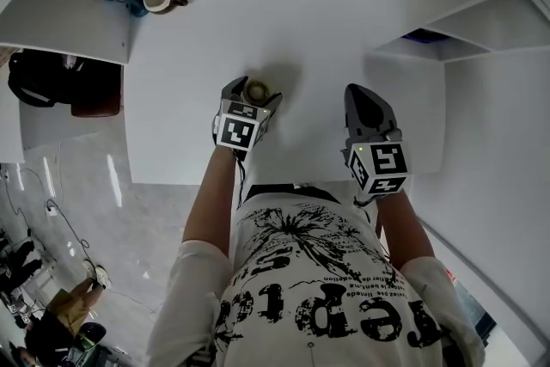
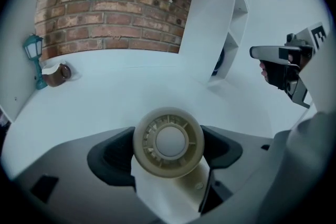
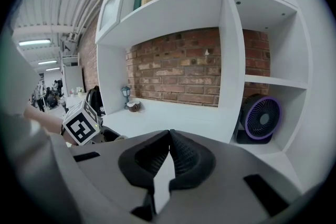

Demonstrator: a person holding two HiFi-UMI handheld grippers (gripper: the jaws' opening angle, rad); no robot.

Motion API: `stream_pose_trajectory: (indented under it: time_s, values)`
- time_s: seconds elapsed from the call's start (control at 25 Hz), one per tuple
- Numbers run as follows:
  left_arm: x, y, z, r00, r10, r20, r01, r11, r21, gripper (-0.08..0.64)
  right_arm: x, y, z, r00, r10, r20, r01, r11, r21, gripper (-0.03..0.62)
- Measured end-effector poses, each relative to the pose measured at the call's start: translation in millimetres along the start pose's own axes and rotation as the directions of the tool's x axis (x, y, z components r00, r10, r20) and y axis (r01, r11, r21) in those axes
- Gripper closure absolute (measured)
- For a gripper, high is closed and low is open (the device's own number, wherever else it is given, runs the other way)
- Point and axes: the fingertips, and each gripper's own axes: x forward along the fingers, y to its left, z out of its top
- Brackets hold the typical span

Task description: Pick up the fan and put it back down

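— Where's the fan?
— A small cream round plastic fan (image 2: 168, 141), at twelve o'clock over the white table (image 1: 189, 30), pinched in my left gripper (image 2: 168, 152). It looks light and stiff, so I judge its rim the best hold. My right gripper (image 3: 169, 139), at three o'clock, is pressed together, empty.

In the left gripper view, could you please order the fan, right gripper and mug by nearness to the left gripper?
1. fan, held in the left gripper.
2. right gripper, off to the right.
3. mug, far off at the left.
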Motion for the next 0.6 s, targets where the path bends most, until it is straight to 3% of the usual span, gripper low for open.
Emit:
stream_pose_trajectory:
  time_s: [0.28, 0.48, 0.6]
  values:
    - [21.0, 4.2, -10.6, 0.996, 0.031, -0.081, -0.033, 0.999, -0.023, 0.178, 9.4, 0.0, 2.3, 1.000, -0.002, -0.011, 0.002, 1.000, -0.031, 0.577]
    - [29.1, 5.8, -12.0, 0.991, 0.068, -0.116, -0.065, 0.997, 0.029, 0.178, 13.0, -8.4, 2.0, 0.999, -0.036, -0.020, 0.035, 0.998, -0.049, 0.577]
    - [29.4, 7.7, -11.6, 0.990, 0.073, -0.124, -0.071, 0.997, 0.019, 0.178, 13.0, -11.9, 5.1, 0.998, -0.054, -0.020, 0.053, 0.997, -0.050, 0.577]
